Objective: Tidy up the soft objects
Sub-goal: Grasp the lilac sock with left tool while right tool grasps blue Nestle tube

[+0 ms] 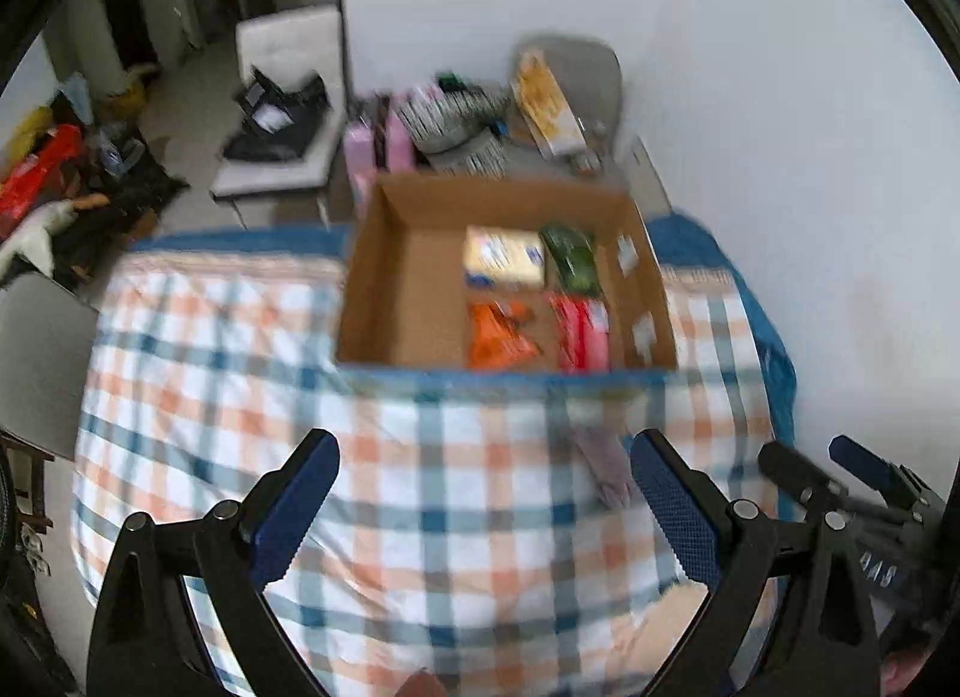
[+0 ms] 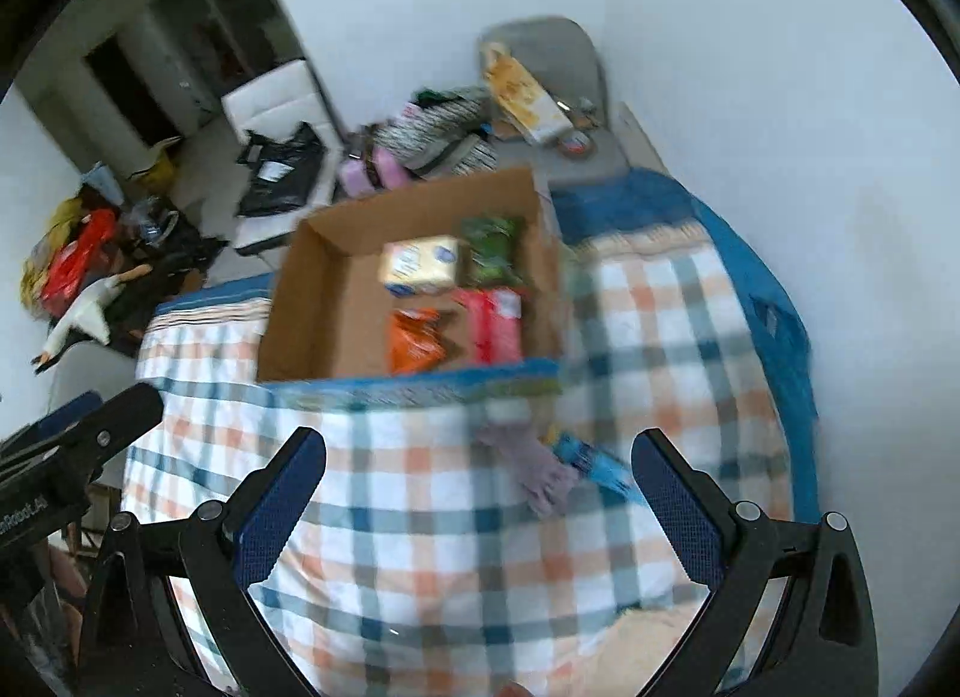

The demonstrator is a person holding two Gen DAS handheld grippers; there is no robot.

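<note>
An open cardboard box (image 1: 408, 277) (image 2: 327, 289) sits at the far end of a plaid-covered bed. It holds a yellow pack (image 1: 503, 256) (image 2: 420, 265), a green pack (image 1: 570, 256) (image 2: 492, 250), an orange pack (image 1: 498, 334) (image 2: 414, 340) and a red pack (image 1: 579, 331) (image 2: 495, 325). A pale purple soft item (image 1: 603, 463) (image 2: 534, 469) lies on the bed in front of the box, with a blue item (image 2: 591, 460) beside it. My left gripper (image 1: 483, 508) is open and empty above the bed. My right gripper (image 2: 477, 502) is open and empty, near the purple item.
The plaid cover (image 1: 252, 373) (image 2: 654, 313) spans the bed, with a blue edge by the white wall. A grey chair (image 1: 576, 91) (image 2: 540, 73) with clutter stands behind the box. A white chair (image 1: 288, 97) and floor clutter (image 1: 54, 181) are at left.
</note>
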